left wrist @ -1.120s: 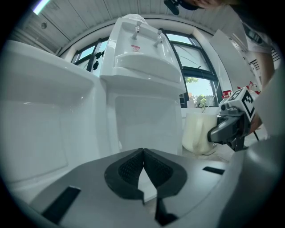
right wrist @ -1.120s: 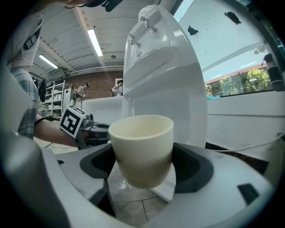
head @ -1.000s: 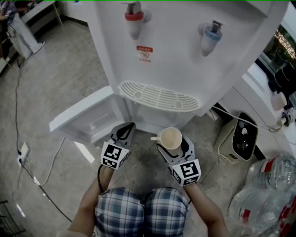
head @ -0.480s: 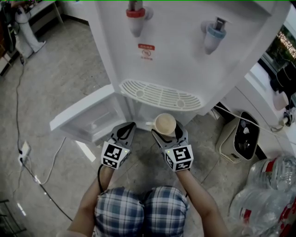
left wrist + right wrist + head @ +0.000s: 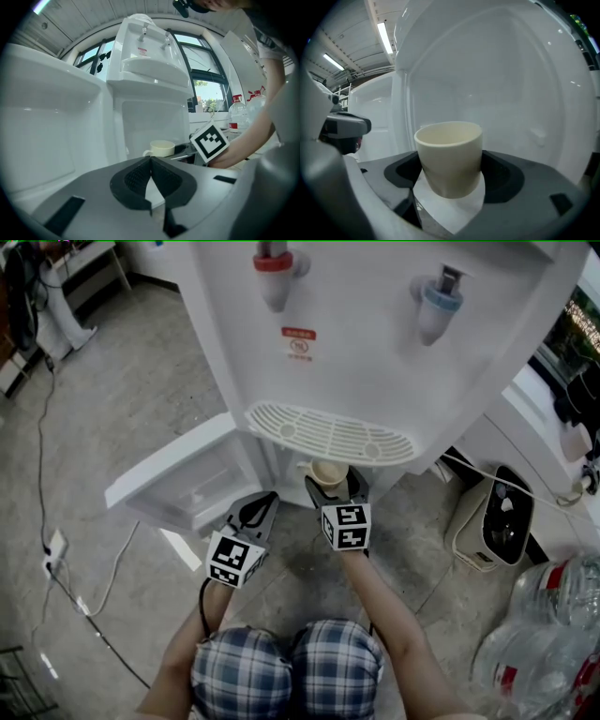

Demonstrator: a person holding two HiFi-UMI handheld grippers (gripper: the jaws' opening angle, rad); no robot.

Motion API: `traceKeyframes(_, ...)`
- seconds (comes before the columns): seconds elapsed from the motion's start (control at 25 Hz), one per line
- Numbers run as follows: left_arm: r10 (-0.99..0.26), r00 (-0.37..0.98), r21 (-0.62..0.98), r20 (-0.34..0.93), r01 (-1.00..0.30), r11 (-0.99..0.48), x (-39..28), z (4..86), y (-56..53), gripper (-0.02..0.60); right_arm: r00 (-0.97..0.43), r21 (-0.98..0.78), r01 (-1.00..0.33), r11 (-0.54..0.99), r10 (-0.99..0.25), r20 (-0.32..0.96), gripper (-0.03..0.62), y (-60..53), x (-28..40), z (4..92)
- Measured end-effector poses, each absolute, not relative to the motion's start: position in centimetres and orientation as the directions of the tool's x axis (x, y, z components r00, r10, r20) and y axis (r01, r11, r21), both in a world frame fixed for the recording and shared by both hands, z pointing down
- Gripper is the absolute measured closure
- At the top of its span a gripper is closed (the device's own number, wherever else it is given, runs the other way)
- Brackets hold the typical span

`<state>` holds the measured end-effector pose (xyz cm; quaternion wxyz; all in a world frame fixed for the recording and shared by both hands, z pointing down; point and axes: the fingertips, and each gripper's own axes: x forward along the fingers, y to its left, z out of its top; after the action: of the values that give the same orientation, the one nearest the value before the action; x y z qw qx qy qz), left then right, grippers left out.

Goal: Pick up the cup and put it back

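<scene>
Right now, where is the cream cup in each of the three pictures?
Head view: cup at centre, just under the drip tray.
Left gripper view: cup small, just right of centre.
Right gripper view: cup large, centre, in the lower half.
Shared landmark: the white water dispenser.

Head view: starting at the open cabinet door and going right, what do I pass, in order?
Open cabinet door → left gripper → right gripper holding the cup → small floor appliance → water bottles.

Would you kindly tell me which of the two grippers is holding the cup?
The right gripper: its jaws clamp the cream cup, while the left gripper is shut with nothing in it.
</scene>
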<state>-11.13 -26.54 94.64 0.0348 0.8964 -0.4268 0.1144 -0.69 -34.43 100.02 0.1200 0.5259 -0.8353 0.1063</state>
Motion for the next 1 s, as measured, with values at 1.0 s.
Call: traceKeyframes(1.0, -0.755, 0.616, -0.07, 0.224, -0.763, -0.643, -11.2, 93.5, -25.6, 0.555, -0.338, -0.13, -0.941, 0.313, -0.873, 0.35, 0.094, -37.2, -0.4, 104.6)
